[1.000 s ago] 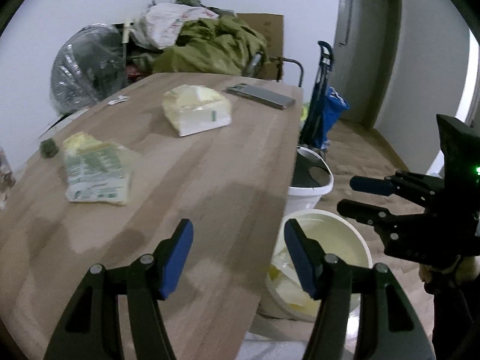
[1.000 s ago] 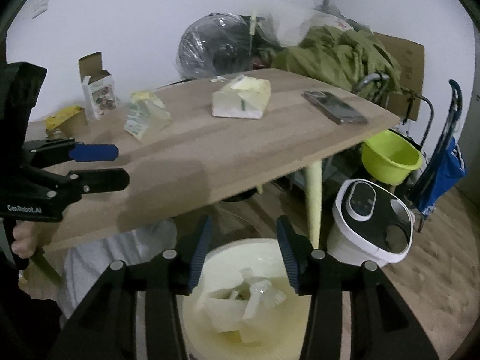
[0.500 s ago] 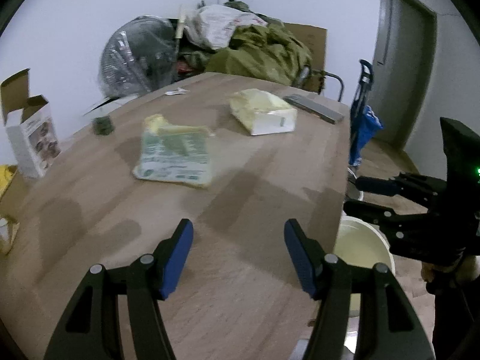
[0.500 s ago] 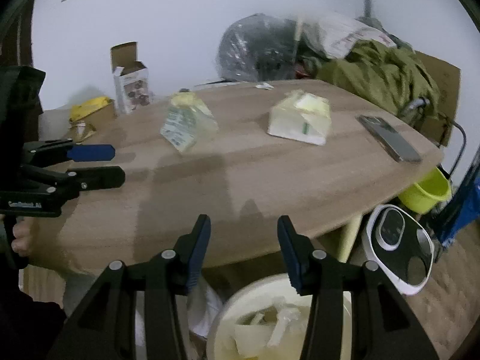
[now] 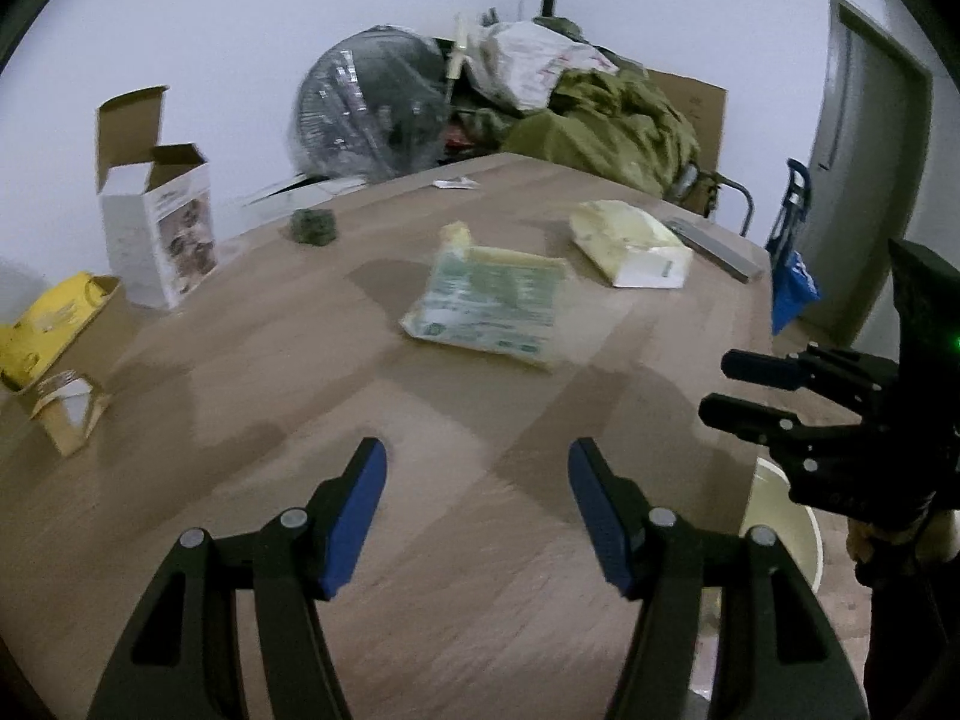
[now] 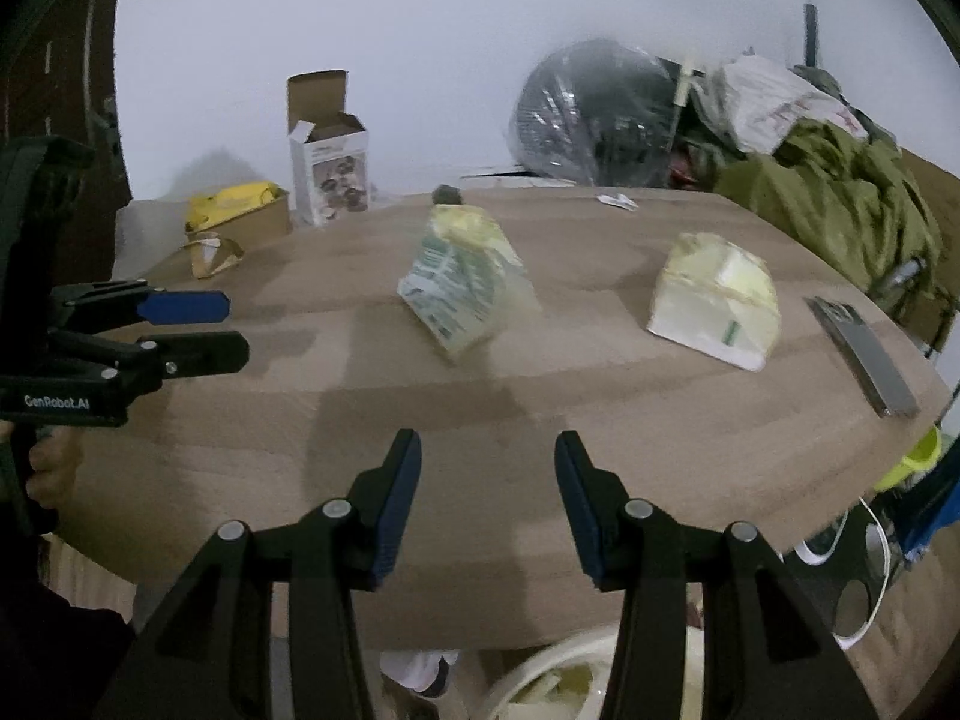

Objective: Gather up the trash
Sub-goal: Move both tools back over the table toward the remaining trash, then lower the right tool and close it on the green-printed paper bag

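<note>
The left gripper (image 5: 477, 474) hangs over the near part of the wooden table (image 5: 312, 396) with its blue-padded jaws standing apart and nothing between them. The right gripper (image 6: 487, 468) is beside it, above the table's near edge, its jaws likewise parted and empty. Ahead of both, near the middle of the table, lies a green-printed plastic packet (image 5: 489, 303), and just beyond it to the right a pale yellow and white packet (image 5: 627, 252). A flat grey phone (image 6: 864, 354) lies near the right edge. At the left end are an open white carton (image 5: 159, 228), a yellow bag in a brown box (image 5: 51, 324) and a torn paper scrap (image 5: 63, 414). A cream bucket (image 6: 558, 681) holding scraps stands on the floor below the table's near edge.
</note>
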Motion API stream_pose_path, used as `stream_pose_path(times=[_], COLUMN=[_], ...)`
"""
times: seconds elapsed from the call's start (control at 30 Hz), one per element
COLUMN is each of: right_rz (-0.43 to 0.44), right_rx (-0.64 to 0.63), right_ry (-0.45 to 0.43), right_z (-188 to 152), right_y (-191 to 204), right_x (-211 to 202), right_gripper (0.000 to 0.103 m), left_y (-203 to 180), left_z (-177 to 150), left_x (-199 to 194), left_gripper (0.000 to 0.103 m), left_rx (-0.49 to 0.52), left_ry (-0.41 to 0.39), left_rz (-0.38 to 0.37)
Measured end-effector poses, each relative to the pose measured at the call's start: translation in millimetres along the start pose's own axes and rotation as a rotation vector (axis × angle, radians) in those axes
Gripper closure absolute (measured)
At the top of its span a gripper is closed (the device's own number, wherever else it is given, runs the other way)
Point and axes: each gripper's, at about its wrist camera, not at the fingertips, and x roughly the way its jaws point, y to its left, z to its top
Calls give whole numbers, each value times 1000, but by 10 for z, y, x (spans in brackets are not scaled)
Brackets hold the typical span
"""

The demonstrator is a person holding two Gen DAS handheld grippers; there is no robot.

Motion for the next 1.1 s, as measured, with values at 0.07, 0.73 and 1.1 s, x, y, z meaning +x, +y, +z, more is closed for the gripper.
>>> stream_pose_path(times=[0.07,0.73,1.1], right_rz=[16,118,38], right_rx=[-12,-108,-102], right_ry=[-5,-16,-17], right_z=[73,729,1109], right_y=[47,380,170], right_x=[69,762,1069], right_gripper=[59,46,29], left_y=[81,998,1739], left_z=[-4,-80,1], left_x=[-31,-184,-247], left_gripper=[40,40,40], left_rx=[-14,-155,-279], left_ry=[-2,-7,-21], left_rz=[18,190,316])
